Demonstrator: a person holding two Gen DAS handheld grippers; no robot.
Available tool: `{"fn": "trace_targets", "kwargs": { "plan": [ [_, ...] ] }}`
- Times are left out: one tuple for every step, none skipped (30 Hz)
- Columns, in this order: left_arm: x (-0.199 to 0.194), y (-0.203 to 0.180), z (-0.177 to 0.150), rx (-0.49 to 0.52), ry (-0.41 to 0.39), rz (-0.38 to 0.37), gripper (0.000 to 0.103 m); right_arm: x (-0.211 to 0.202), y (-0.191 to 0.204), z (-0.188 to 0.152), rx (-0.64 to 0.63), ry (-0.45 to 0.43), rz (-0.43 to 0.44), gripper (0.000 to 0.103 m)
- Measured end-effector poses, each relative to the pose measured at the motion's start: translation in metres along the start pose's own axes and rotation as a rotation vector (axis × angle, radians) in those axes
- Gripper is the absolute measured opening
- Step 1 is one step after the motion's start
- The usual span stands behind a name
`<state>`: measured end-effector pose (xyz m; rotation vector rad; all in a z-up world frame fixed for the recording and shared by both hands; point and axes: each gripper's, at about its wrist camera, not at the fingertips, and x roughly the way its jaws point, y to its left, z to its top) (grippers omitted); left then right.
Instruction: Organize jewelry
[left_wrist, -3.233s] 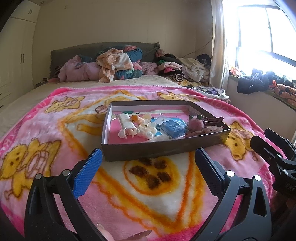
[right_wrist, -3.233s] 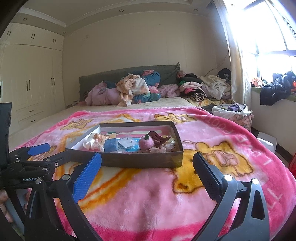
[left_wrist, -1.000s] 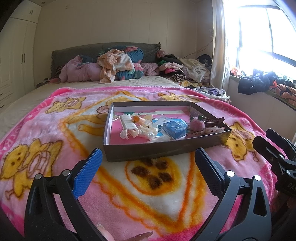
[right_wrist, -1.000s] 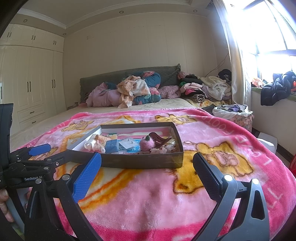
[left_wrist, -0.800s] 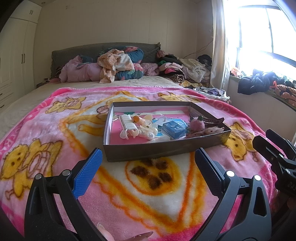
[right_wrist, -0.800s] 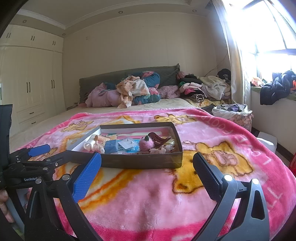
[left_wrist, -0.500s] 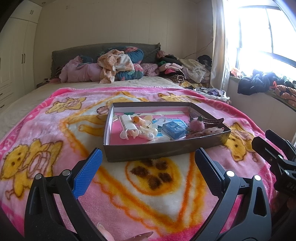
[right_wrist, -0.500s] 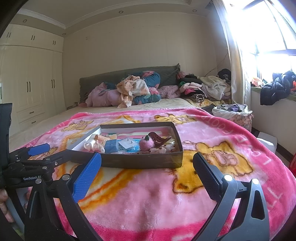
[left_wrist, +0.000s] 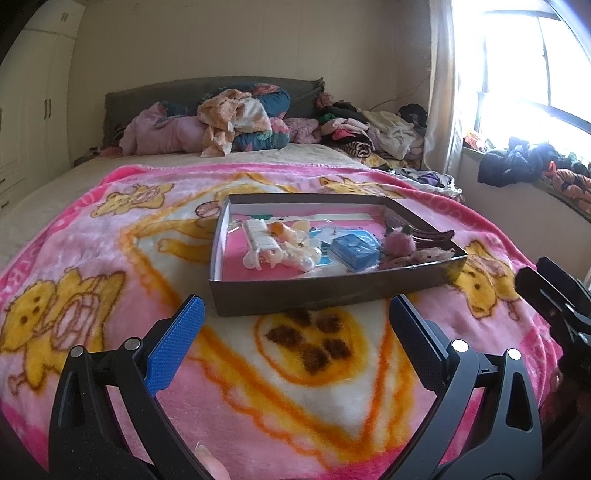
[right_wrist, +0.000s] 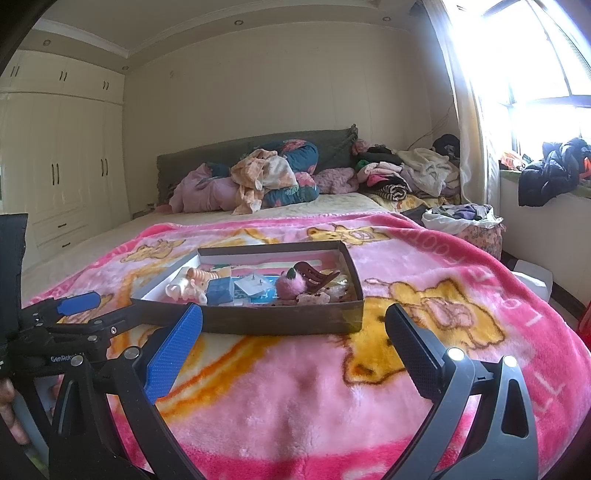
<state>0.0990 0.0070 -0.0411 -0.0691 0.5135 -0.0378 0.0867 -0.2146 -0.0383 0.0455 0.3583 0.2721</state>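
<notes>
A shallow dark cardboard tray (left_wrist: 332, 291) sits on a pink cartoon blanket on the bed; it also shows in the right wrist view (right_wrist: 280, 325). Inside lie a white hair claw (left_wrist: 260, 245), a blue box (left_wrist: 355, 249), a pink fluffy pompom clip (left_wrist: 399, 243) and a dark brown hair claw (right_wrist: 314, 277). My left gripper (left_wrist: 295, 332) is open and empty, just short of the tray's near wall. My right gripper (right_wrist: 293, 339) is open and empty, in front of the tray's right part.
Piles of clothes and bedding (left_wrist: 236, 122) lie at the headboard. A windowsill with dark clothes (left_wrist: 517, 166) is on the right. White wardrobes (right_wrist: 62, 166) stand on the left. The pink blanket (right_wrist: 314, 406) spreads in front of the tray.
</notes>
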Motion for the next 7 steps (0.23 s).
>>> {"fn": "trace_targets", "kwargs": {
  "plan": [
    [0.001, 0.005, 0.001, -0.014, 0.005, 0.009, 0.091, 0.003, -0.007, 0.003, 0.03, 0.01, 0.002, 0.097],
    [0.005, 0.012, 0.004, -0.031, 0.014, 0.019, 0.091, 0.007, -0.016, 0.006, 0.054, 0.028, -0.011, 0.097],
    [0.013, 0.027, 0.01, -0.061, 0.037, 0.044, 0.091, 0.012, -0.025, 0.01, 0.065, 0.049, -0.035, 0.097],
    [0.019, 0.04, 0.014, -0.089, 0.056, 0.058, 0.091, 0.021, -0.037, 0.015, 0.07, 0.087, -0.074, 0.097],
    [0.031, 0.062, 0.023, -0.128, 0.079, 0.094, 0.091, 0.034, -0.05, 0.018, 0.067, 0.136, -0.105, 0.097],
    [0.039, 0.078, 0.029, -0.146, 0.095, 0.131, 0.091, 0.051, -0.069, 0.022, 0.064, 0.192, -0.17, 0.097],
    [0.048, 0.096, 0.036, -0.165, 0.111, 0.177, 0.091, 0.064, -0.084, 0.024, 0.063, 0.231, -0.213, 0.097]
  ]
}}
